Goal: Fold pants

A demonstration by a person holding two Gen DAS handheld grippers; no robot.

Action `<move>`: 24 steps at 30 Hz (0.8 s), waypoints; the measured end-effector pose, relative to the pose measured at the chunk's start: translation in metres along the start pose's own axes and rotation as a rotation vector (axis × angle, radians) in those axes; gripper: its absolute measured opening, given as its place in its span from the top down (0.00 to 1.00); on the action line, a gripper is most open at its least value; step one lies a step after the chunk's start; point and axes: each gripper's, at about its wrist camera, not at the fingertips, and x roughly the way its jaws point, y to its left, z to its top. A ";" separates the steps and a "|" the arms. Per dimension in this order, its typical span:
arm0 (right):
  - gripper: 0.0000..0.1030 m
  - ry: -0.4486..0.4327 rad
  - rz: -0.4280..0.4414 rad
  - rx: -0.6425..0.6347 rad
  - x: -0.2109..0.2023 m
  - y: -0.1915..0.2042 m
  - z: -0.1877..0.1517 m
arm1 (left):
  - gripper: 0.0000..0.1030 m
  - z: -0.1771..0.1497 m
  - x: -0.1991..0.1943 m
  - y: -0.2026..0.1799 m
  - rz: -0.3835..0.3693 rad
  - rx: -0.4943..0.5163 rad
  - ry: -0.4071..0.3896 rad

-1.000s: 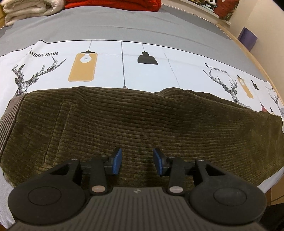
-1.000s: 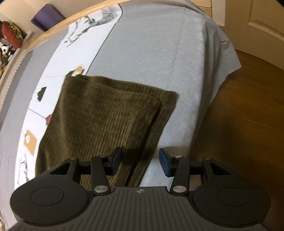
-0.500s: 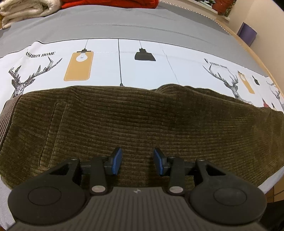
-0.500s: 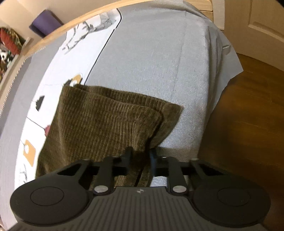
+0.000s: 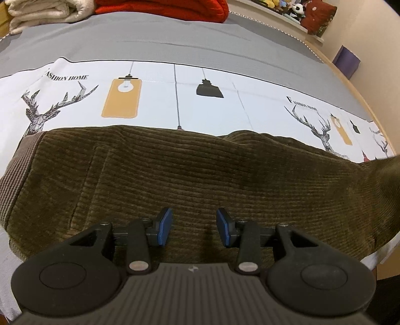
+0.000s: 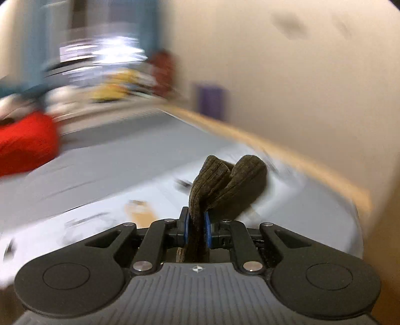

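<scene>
Olive-brown corduroy pants (image 5: 200,175) lie across the bed, waistband at the left. My left gripper (image 5: 194,228) hovers over their near edge, open, its blue pads (image 5: 165,228) apart with only flat fabric below. In the blurred right wrist view, my right gripper (image 6: 197,231) is closing its jaws on a bunched fold of the pants (image 6: 225,185), which the pads squeeze and which sticks up past the fingertips, lifted off the sheet. In the left wrist view that raised leg end (image 5: 388,180) shows at the far right.
The bed sheet (image 5: 175,100) is white with printed deer and lamps, grey further back. Folded white blankets (image 5: 42,12) and a red cushion (image 5: 162,10) lie at the head. A purple box (image 5: 346,61) stands by the wall, past the wooden bed edge (image 6: 287,152).
My right gripper shut on the pants' leg end, then swung up and rolled, lifting the fabric off the bed. The left gripper stayed put and open; the pants' right end rose.
</scene>
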 end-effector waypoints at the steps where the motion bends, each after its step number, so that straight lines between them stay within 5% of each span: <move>1: 0.88 -0.040 0.053 -0.087 -0.015 0.031 -0.008 | 0.57 -0.001 -0.001 0.002 0.001 -0.004 -0.001; 4: 0.87 -0.076 0.215 -0.327 -0.048 0.114 -0.051 | 0.57 -0.002 -0.005 0.012 0.007 -0.025 -0.004; 8: 0.86 0.090 0.461 -0.613 -0.066 0.202 -0.121 | 0.57 -0.001 -0.010 0.024 0.004 -0.061 -0.007; 11: 0.86 0.209 0.606 -0.969 -0.075 0.243 -0.194 | 0.53 -0.001 -0.011 0.032 0.012 -0.080 -0.001; 14: 0.79 0.089 0.602 -1.186 -0.095 0.249 -0.229 | 0.53 -0.002 -0.011 0.038 0.003 -0.110 0.009; 19: 0.68 0.154 0.714 -1.003 -0.105 0.233 -0.200 | 0.51 0.002 -0.011 0.035 -0.004 -0.102 0.001; 24: 0.56 0.116 0.731 -0.933 -0.107 0.234 -0.187 | 0.51 0.001 -0.006 0.025 -0.004 -0.077 0.008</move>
